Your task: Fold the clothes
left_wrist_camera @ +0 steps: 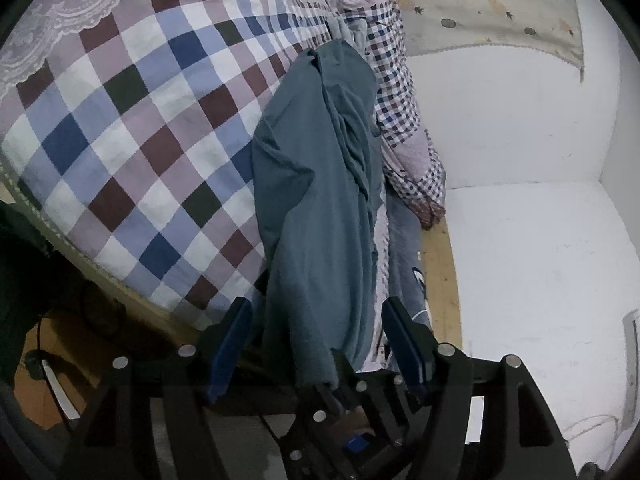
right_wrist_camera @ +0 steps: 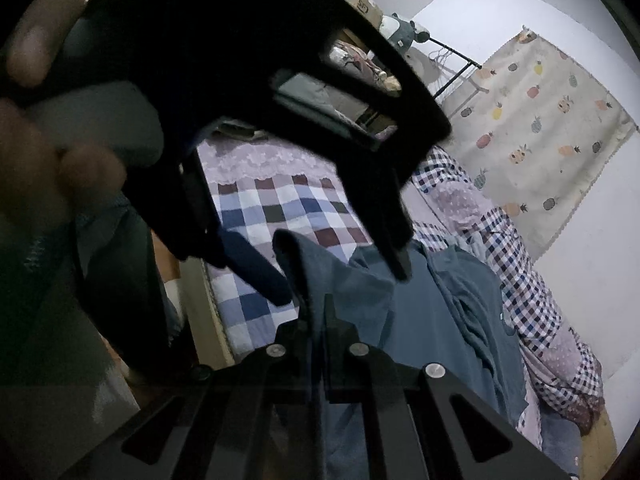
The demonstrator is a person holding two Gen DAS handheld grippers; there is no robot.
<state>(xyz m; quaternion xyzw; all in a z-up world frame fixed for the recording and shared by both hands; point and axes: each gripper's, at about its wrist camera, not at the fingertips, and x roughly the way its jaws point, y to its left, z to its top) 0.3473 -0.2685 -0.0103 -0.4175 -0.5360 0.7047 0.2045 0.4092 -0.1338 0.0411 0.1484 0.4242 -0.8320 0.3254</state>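
Across left wrist view, I see teal garment [left_wrist_camera: 316,200] draped from 12 o'clock down to 6, over checkered bedspread [left_wrist_camera: 132,128]. My left gripper [left_wrist_camera: 316,344] fingers spread wide, blue pads [left_wrist_camera: 230,344] either side of cloth, not pinching it. Small-check quilt [left_wrist_camera: 394,92] at 1 o'clock, white wall [left_wrist_camera: 520,140] at 3.

Right wrist view: my right gripper [right_wrist_camera: 316,316] fingers nearly together, clamped on teal garment edge at centre. Left gripper looms dark from 11 o'clock, blurred hand [right_wrist_camera: 48,140] at 9. Pineapple-print curtain [right_wrist_camera: 540,128] at 2.
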